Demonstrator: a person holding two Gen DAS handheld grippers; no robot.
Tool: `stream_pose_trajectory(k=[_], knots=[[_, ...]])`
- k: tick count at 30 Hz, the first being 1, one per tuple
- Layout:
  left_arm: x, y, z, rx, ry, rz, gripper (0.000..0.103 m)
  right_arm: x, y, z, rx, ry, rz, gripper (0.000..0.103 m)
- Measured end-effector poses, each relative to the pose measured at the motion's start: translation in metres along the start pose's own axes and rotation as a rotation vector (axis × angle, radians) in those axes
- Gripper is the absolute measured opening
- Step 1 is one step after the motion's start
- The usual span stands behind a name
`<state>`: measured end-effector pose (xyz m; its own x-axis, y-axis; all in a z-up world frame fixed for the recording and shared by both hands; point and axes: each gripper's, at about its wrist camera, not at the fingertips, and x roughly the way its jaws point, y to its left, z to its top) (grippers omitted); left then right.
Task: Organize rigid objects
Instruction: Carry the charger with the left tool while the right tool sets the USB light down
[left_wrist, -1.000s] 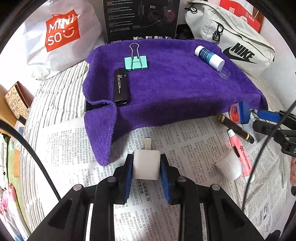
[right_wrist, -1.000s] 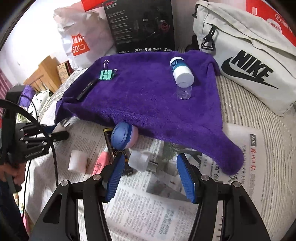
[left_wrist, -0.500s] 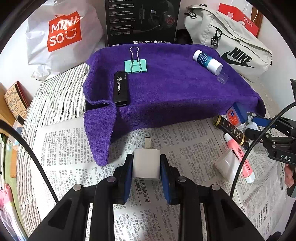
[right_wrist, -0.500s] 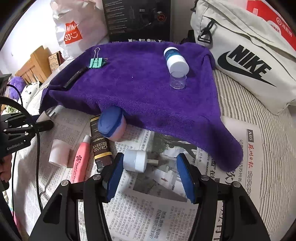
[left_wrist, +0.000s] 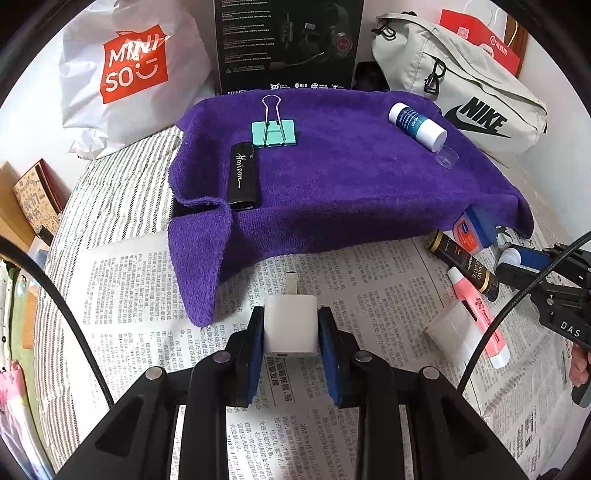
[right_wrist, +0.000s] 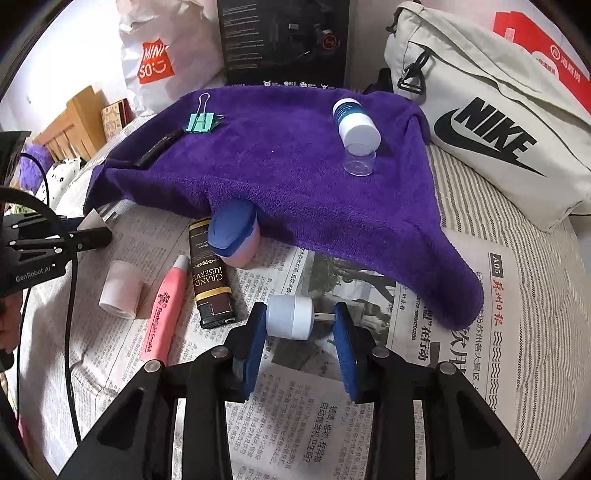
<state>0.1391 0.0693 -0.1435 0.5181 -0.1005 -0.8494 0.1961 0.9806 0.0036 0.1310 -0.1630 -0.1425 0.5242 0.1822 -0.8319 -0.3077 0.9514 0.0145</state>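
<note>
My left tongs (left_wrist: 291, 334) stay clenched on the white charger (left_wrist: 291, 325) over the newspaper (left_wrist: 129, 295), while my right tongs (right_wrist: 300, 332) are closing around the round plug (right_wrist: 290, 316) (prong toward the right pad, long axis crosswise).

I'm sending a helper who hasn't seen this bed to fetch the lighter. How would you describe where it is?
Find the purple towel spread over the bed, then the newspaper in front of it. Just off the towel's front edge, a dark brown rectangular lighter lies flat between a pink tube and a blue-lidded pink jar. It alone carries gold "Grand Reserve" lettering.
</note>
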Motion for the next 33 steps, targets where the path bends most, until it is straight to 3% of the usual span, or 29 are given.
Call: stream_pose_trajectory(k=[9, 17, 33], knots=[[-0.003, 0.012, 0.002, -0.028, 0.03, -0.041, 0.025, -0.012, -0.007, 0.001, 0.016, -0.002, 0.058, 0.036], [-0.016, 0.017, 0.003, -0.071, 0.01, -0.076, 0.025, -0.027, -0.011, 0.009, 0.016, -0.039, 0.079, 0.036], [-0.04, 0.022, 0.022, -0.074, -0.029, -0.064, 0.025, -0.049, -0.024, 0.033, 0.011, -0.096, 0.078, 0.036]])
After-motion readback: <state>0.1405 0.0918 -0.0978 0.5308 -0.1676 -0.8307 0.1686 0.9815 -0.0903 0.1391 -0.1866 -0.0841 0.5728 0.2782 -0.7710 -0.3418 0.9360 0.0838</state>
